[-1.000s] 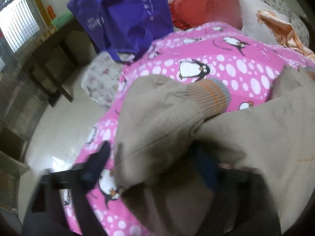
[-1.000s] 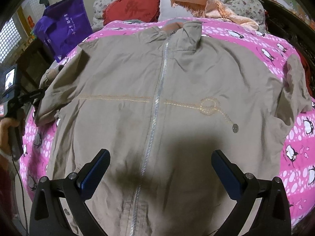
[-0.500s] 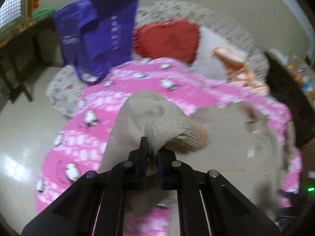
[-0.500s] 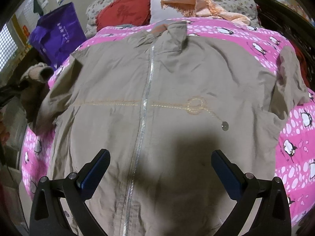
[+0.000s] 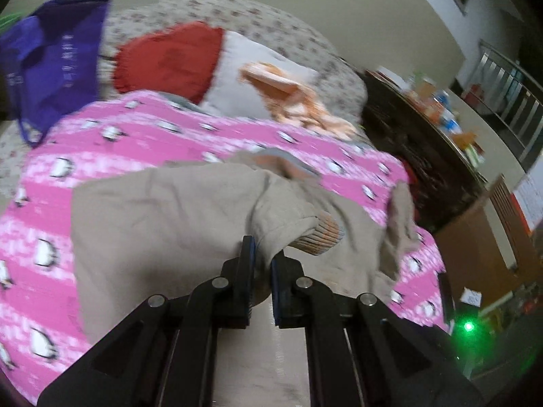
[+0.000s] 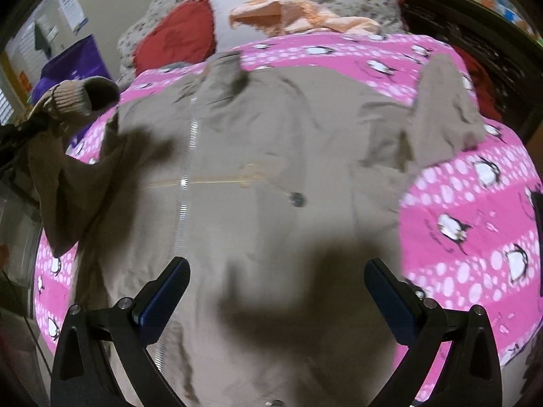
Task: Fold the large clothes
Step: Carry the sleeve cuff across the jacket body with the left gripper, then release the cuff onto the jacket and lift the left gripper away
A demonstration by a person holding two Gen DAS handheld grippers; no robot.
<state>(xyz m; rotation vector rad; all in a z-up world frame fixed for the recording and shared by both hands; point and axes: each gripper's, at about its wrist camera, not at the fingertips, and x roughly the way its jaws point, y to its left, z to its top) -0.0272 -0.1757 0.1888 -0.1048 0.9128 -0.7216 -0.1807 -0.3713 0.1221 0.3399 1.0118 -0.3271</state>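
Note:
A large khaki zip jacket lies front up on a pink penguin blanket. My left gripper is shut on the jacket's left sleeve near its ribbed cuff and holds it lifted above the jacket body. In the right wrist view the raised sleeve and cuff show at the far left. My right gripper is open and empty above the jacket's lower front. The other sleeve lies folded at the right.
A red cushion, a white pillow and an orange cloth lie at the bed's head. A purple bag stands at the left. A dark wooden cabinet with bottles is at the right.
My left gripper closed on the sleeve, lifted it off the bed and carried it rightward over the jacket body. My right gripper stayed open and shifted slightly.

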